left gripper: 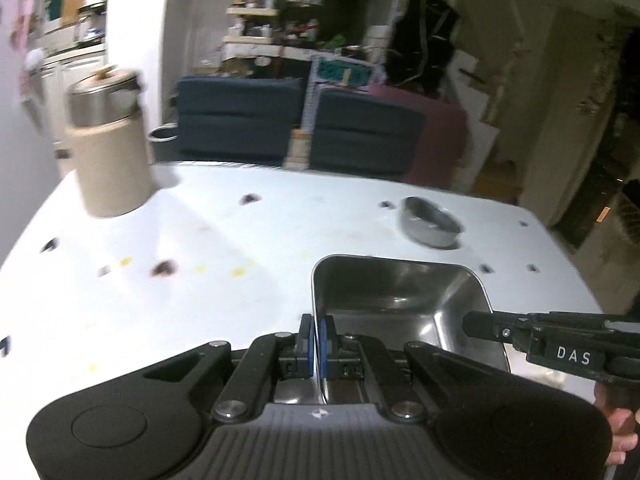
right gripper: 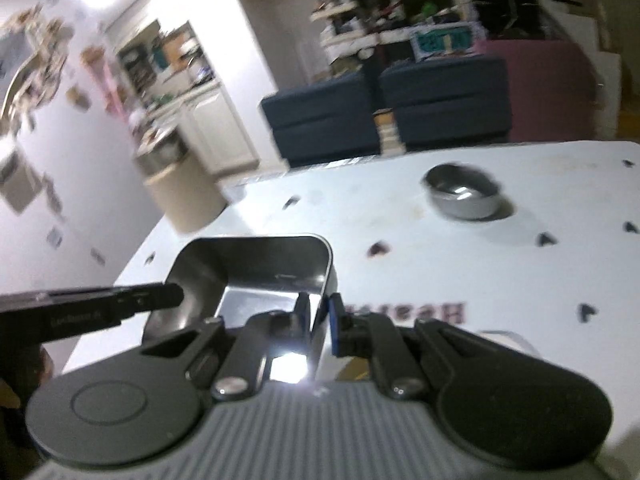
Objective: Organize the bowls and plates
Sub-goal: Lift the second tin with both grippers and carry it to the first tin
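Observation:
A rectangular steel tray point(left gripper: 400, 292) is held over the white table point(left gripper: 240, 240) by both grippers. My left gripper point(left gripper: 319, 332) is shut on the tray's left wall, blue pads on either side of the rim. My right gripper point(right gripper: 319, 314) is shut on the right wall of the same tray point(right gripper: 256, 264). Each gripper shows in the other's view: the right gripper point(left gripper: 476, 326) reaches in from the right, the left gripper point(right gripper: 176, 294) from the left. A small round steel bowl point(left gripper: 430, 222) point(right gripper: 462, 194) stands farther back on the table. Whether the tray's base touches the table I cannot tell.
A beige canister with a steel lid point(left gripper: 112, 152) point(right gripper: 180, 192) stands at the table's far left corner. Dark spots and yellow crumbs dot the table point(right gripper: 440, 264). Blue sofas point(left gripper: 240, 124) lie beyond the far edge. A hand point(left gripper: 620, 440) grips the right tool.

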A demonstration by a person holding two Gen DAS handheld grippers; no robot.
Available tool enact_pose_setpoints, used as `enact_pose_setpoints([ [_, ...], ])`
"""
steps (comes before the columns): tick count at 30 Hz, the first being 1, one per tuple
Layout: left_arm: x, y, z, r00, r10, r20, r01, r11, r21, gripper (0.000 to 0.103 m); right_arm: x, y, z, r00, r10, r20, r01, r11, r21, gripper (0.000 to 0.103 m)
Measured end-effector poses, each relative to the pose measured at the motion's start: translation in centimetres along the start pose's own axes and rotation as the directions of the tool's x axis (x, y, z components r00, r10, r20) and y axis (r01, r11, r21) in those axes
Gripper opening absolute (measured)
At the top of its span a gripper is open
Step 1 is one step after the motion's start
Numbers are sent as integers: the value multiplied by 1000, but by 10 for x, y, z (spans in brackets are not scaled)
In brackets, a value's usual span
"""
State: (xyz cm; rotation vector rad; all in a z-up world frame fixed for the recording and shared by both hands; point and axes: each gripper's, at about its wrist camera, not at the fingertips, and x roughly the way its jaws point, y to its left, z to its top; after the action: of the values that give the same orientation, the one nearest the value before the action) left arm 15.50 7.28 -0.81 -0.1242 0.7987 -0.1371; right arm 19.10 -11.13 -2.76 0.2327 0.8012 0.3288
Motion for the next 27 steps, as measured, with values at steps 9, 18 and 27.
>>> enact_pose_setpoints([
  [9,2,60,-28,994,94,-54,-97,993,-62,2,45,52,-15,993,30,-118,-40,996,-85,12],
  [18,12,82,-40,983,143,-116,-150,987,-53,2,70,77,-24,983,47,-176,-62,995,-84,14],
  [27,27,87,-43,969,176,-172,-182,983,-21,4,84,89,-28,981,36,-189,-59,991,-120,15],
])
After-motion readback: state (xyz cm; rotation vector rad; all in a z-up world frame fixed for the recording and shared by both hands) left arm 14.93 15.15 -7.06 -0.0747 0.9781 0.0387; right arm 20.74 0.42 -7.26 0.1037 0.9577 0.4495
